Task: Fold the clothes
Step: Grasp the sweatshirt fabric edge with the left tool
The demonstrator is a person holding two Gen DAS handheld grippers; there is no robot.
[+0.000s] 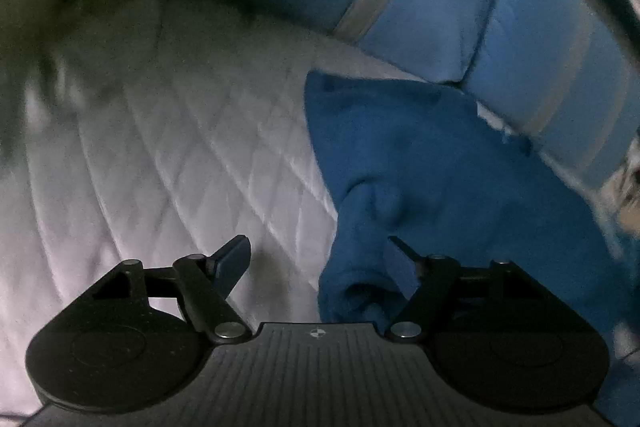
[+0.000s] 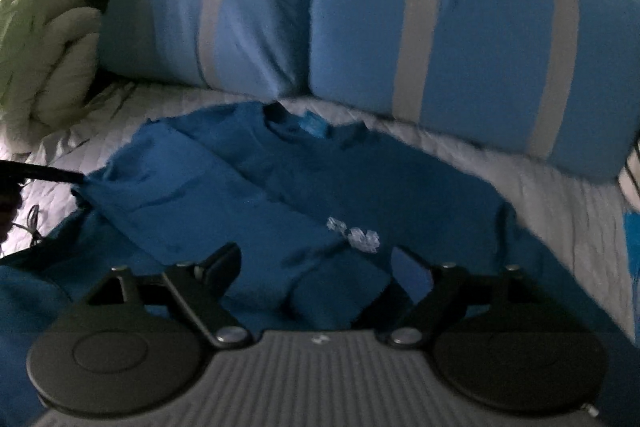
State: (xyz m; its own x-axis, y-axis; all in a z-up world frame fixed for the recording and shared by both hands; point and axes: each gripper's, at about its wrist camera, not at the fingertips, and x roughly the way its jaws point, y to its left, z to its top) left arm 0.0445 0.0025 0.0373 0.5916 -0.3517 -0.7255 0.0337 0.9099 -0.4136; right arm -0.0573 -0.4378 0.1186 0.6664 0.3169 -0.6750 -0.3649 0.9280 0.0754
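My shirt (image 2: 280,195) lies on the quilt (image 1: 160,147), collar toward the two pillows (image 2: 440,27), which gives me the long way of the bed to fold along. One side panel is already laid over the middle, its edge running slantwise from the shoulder down to the hem, so the body reads narrower on that side. The other side spreads flat toward the bed's edge.

My left tongs (image 1: 320,263) stand wide open with nothing between the fingers; a bunched sleeve or hem roll sits right by the inner finger, though the picture is dim and I can't say whether cloth touches it. I keep them low over the quilt at the shirt's border because that is where an edge can be picked up cleanly.

My right tongs (image 2: 316,267) are also spread wide and hold nothing, hovering over the lower middle of the shirt near the small white print (image 2: 354,235). From there I can reach either the hem or the flat side.

A green blanket (image 2: 52,7) is heaped well clear beside the pillows.
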